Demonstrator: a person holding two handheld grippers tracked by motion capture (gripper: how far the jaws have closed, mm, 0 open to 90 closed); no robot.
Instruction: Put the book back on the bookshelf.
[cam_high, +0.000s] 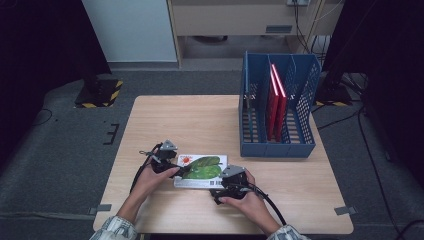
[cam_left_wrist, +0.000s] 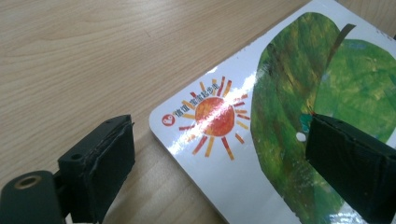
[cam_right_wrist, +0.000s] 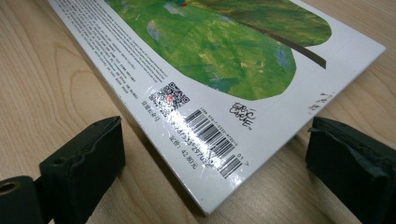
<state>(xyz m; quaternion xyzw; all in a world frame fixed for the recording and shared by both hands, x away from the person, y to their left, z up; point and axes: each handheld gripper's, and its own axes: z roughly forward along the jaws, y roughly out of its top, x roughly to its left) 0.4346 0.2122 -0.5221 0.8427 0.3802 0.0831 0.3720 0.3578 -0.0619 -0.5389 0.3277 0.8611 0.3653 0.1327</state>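
A picture book with a green leaf and an orange sun on its white cover lies flat on the wooden table, near the front edge. My left gripper is at the book's left end. It is open, with the sun corner of the book between its jaws and one pad over the cover. My right gripper is at the near right corner. It is also open, and its jaws straddle the barcode corner of the book.
A blue mesh file rack stands at the table's right back, with red books upright in a middle slot. Bare wood stretches behind and left of the book. Grey floor surrounds the table, and cables run on the right.
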